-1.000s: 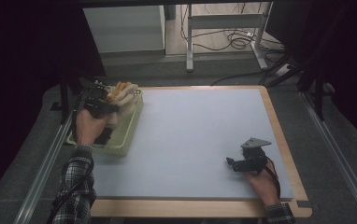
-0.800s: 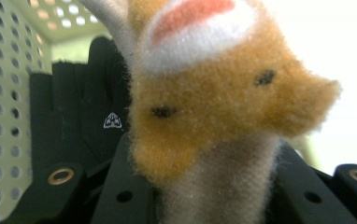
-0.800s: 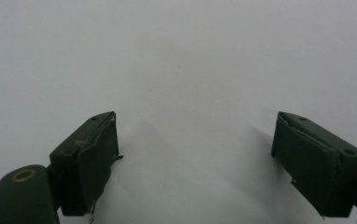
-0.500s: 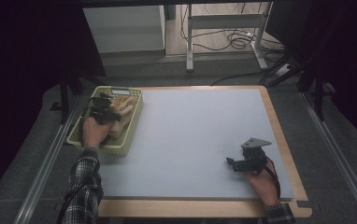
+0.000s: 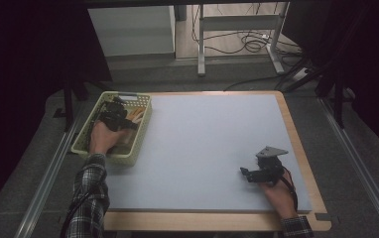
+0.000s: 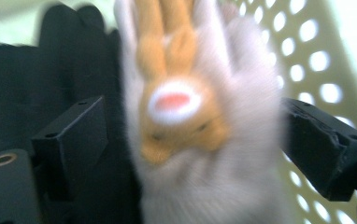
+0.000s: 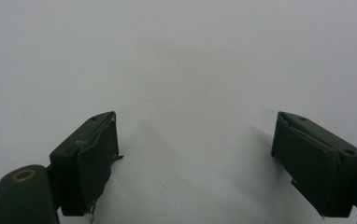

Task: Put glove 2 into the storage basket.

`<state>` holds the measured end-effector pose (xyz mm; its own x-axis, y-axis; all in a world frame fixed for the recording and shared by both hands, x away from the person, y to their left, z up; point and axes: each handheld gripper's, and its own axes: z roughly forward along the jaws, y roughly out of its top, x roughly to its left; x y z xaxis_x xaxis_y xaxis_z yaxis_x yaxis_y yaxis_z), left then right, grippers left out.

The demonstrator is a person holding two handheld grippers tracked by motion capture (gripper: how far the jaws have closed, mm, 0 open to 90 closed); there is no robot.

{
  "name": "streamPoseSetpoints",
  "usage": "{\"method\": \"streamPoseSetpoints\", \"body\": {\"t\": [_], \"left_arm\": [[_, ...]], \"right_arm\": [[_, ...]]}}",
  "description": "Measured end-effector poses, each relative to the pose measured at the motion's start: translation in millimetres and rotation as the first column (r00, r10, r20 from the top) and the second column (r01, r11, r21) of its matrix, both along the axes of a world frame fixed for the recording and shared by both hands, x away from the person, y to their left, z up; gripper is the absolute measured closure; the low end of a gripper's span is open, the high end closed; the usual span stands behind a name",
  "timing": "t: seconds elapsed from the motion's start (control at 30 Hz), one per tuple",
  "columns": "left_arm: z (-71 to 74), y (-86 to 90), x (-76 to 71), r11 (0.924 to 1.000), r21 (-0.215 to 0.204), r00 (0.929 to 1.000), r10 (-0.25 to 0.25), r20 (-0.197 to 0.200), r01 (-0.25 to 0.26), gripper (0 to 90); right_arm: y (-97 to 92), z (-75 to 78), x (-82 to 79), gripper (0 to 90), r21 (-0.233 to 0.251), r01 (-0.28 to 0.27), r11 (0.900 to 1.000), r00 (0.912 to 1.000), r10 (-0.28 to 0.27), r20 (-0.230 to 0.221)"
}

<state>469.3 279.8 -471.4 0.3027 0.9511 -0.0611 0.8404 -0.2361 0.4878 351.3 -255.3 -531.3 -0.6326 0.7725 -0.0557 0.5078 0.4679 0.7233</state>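
Note:
A soft white and tan plush toy (image 6: pixel 181 116) lies in a pale green perforated basket (image 5: pixel 140 138) at the table's left side. My left gripper (image 5: pixel 122 119) reaches down into the basket. Its jaws have just been opening and now stand wide on either side of the toy (image 5: pixel 137 115), which sits between them in the left gripper view, blurred. My left gripper (image 6: pixel 193 121) no longer pinches it. My right gripper (image 5: pixel 245 173) rests low over the blue-grey mat (image 5: pixel 212 144) at the front right. In the right gripper view my right gripper (image 7: pixel 195 135) stands open with nothing between its fingers.
Something black (image 6: pixel 36 79) lies in the basket beside the toy. The basket's holed wall (image 6: pixel 307 56) rises close on the right of the left gripper view. A wooden border (image 5: pixel 301 148) frames the mat. Table legs and cables (image 5: pixel 247 44) stand beyond the far edge.
My left hand has come down and back from above the basket's far end into the basket, carrying the toy with it. The right hand has not moved.

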Motion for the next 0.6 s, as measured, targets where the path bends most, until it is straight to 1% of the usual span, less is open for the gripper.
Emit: {"method": "streamPoseSetpoints", "body": {"t": [0.1,0.13,0.17,0.2,0.23,0.27,0.3,0.33,0.4,0.43,0.5,0.6], "left_arm": [[12.1,8.3,-8.3,0.9991,-0.043,0.9992,-0.001,0.041,0.003,12.3],[14.9,11.1,-10.8,0.999,-0.045,0.9987,0.004,0.05,-0.002,14.3],[16.1,13.9,-12.8,0.9989,-0.045,0.9983,0.015,0.057,-0.012,19.1],[15.8,16.8,-14.0,0.9989,-0.042,0.9981,0.022,0.057,-0.02,25.9],[14.0,18.9,-14.5,0.9992,-0.03,0.9982,0.027,0.054,-0.026,34.0],[10.3,20.1,-14.5,0.9993,0.006,0.9982,0.038,0.047,-0.038,40.3],[7.6,20.6,-14.0,0.9987,0.027,0.9982,0.043,0.041,-0.044,48.9],[3.5,21.4,-12.6,0.9979,0.042,0.9985,0.048,0.027,-0.049,53.9],[-5.5,21.3,-8.3,0.9979,0.037,0.9986,0.053,-0.004,-0.053,61.0],[-9.1,20.1,-6.3,0.998,0.036,0.9986,0.052,-0.013,-0.051,64.1],[-13.5,16.4,-2.9,0.9987,0.022,0.9984,0.047,-0.031,-0.047,67.5],[-17.3,8.4,0.6,0.9999,-0.006,0.9983,0.014,-0.056,-0.014,70.6]], "right_arm": [[0.0,0.0,0.0,14.6,0.0,0.0,1.0,1.0,0.0,0.0],[0.0,0.0,0.0,14.6,0.0,0.0,1.0,1.0,0.0,0.0],[0.0,0.0,0.0,14.6,0.0,0.0,1.0,1.0,0.0,0.0],[0.0,0.0,0.0,14.6,0.0,0.0,1.0,1.0,0.0,0.0],[0.0,0.0,0.0,14.6,0.0,0.0,1.0,1.0,0.0,0.0],[0.0,0.0,0.0,14.6,0.0,0.0,1.0,1.0,0.0,0.0],[0.0,0.0,0.0,14.6,0.0,0.0,1.0,1.0,0.0,0.0],[0.0,0.0,0.0,14.6,0.0,0.0,1.0,1.0,0.0,0.0],[0.0,0.0,0.0,14.6,0.0,0.0,1.0,1.0,0.0,0.0],[0.0,0.0,0.0,14.6,0.001,0.0,1.0,1.0,0.0,0.0],[0.0,0.0,0.1,14.6,0.0,0.0,1.0,1.0,0.0,0.0],[0.0,0.0,0.1,14.6,0.0,0.0,1.0,1.0,0.0,0.0]]}}
